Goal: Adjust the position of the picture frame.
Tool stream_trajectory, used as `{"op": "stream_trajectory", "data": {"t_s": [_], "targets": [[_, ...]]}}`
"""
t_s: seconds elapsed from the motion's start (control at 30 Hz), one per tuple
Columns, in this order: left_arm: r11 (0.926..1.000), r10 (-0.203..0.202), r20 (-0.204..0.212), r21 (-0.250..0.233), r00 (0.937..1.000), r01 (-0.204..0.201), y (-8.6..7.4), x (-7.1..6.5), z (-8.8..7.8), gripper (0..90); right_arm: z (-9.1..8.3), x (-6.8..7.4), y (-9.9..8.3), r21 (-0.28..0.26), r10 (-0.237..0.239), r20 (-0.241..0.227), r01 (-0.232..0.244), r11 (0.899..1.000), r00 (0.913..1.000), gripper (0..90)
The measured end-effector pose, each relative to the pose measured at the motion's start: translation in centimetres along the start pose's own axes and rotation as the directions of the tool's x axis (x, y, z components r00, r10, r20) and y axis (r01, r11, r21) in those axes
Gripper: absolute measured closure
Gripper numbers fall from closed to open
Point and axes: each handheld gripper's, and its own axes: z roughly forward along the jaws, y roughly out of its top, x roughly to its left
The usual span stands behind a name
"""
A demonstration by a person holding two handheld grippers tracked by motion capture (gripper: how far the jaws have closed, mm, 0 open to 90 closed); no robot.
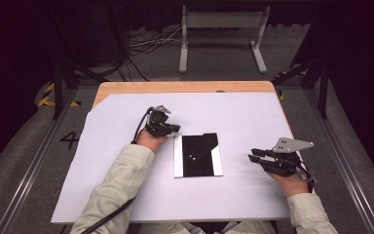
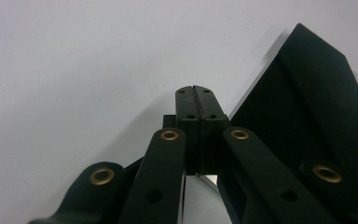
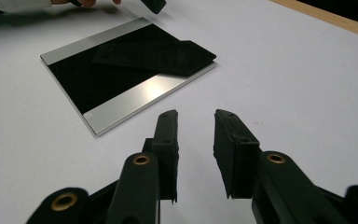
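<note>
A silver metal plate (image 1: pixel 197 156) lies flat near the middle of the white sheet (image 1: pixel 126 195) that covers the surface. A broad black pad runs down its centre between two bare silver strips. On top of it rests a flat black piece (image 3: pixel 156 57) with cut corners, lying askew and overhanging the plate's far edge.

The left hand-held gripper (image 1: pixel 168 128) sits just beside the plate's far left corner. In the left gripper view its two pads (image 2: pixel 188 105) are pressed flat together with nothing between them, low over the white sheet, with a black edge close on one side.

The right hand-held gripper (image 1: pixel 254 155) rests well to the right of the plate, pointing toward it. In the right gripper view its jaws stand partly apart, with only bare white sheet in the gap.
</note>
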Motion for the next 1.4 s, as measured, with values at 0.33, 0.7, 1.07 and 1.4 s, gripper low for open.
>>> {"op": "stream_trajectory", "data": {"t_s": [0.33, 0.7, 1.07, 1.4], "targets": [[0.999, -0.019, 0.018, 0.04, 0.9997, 0.018, -0.4, 0.4, 0.2, 90.0, 0.6, 0.5, 0.2, 0.013, -0.014, -0.023, 0.015, 1.0, 0.9996, 70.1], [0.9915, 0.052, 0.023, 0.118, 0.9984, -0.055, -0.1, -0.6, -0.2, 90.0, 0.8, 0.7, 0.3, 0.029, -0.025, -0.042, 0.026, 0.999, 0.9988, 70.3], [0.9875, 0.066, 0.069, 0.138, 0.9954, -0.075, -1.2, -1.6, -1.1, 90.0, 1.0, 1.3, 0.7, 0.075, -0.075, -0.11, 0.083, 0.994, 0.9911, 89.8], [0.9851, 0.091, 0.134, 0.133, 0.9868, -0.109, -2.7, -2.5, -1.9, 90.0, 1.4, 1.8, 0.9, 0.124, -0.098, -0.128, 0.114, 0.986, 0.9869, 90.0]]}}
